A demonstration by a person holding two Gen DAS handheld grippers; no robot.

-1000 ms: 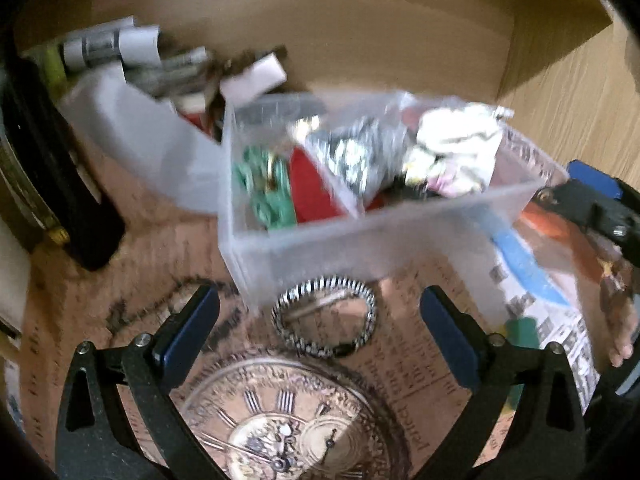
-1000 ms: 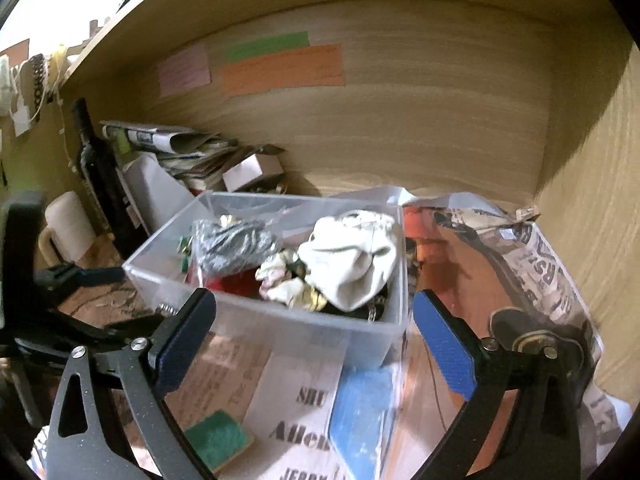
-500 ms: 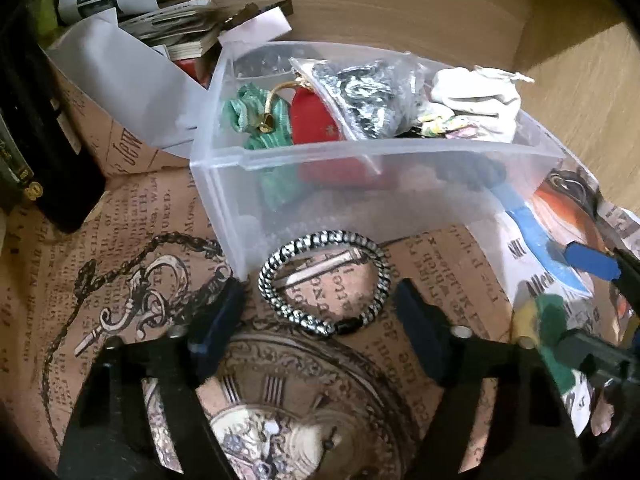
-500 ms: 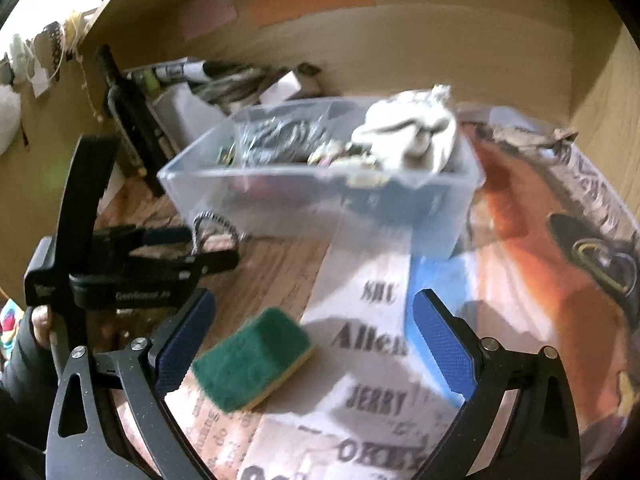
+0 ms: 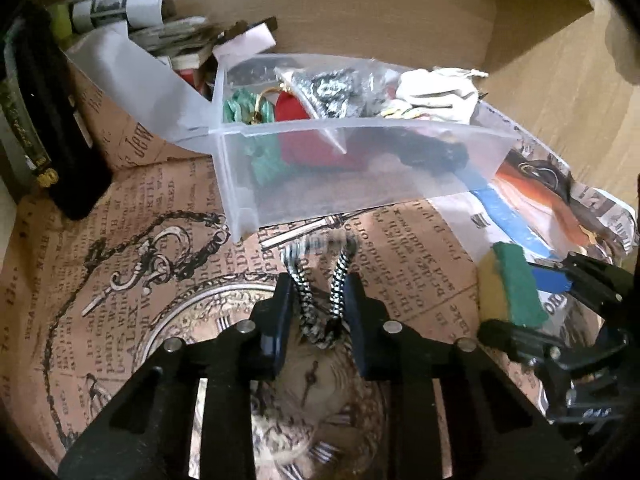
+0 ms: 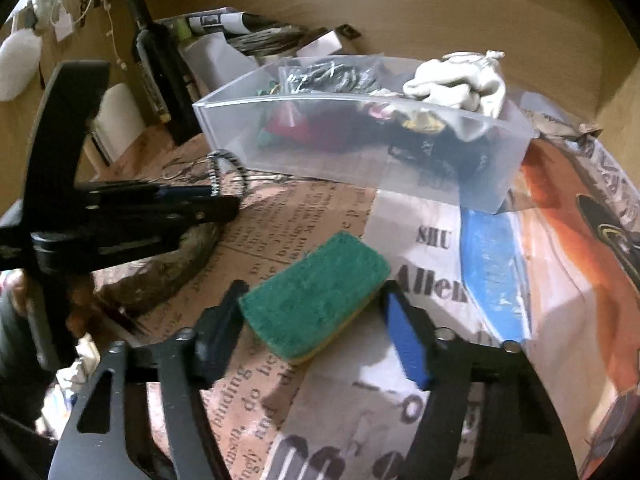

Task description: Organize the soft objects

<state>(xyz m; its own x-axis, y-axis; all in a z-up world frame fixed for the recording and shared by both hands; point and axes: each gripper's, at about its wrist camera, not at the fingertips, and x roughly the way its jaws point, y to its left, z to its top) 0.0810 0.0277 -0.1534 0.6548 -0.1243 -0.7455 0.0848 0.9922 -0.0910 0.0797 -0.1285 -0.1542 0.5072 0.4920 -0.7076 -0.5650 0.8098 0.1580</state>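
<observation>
My left gripper is shut on a black-and-white braided bracelet, squeezing its loop narrow just in front of the clear plastic bin. It also shows in the right wrist view. The bin holds several soft items: a white cloth, a green fabric piece, a red item and a bagged dark bundle. My right gripper has closed onto a green-and-yellow sponge, its fingers against both sides.
A dark bottle and a white mug stand at the left. Stacked papers and rolled newspaper lie behind the bin. Wooden walls close the back and right. Printed paper covers the surface.
My left gripper closed on the bracelet, pinching its loop narrow. My right gripper moved forward and down and closed around the sponge.
</observation>
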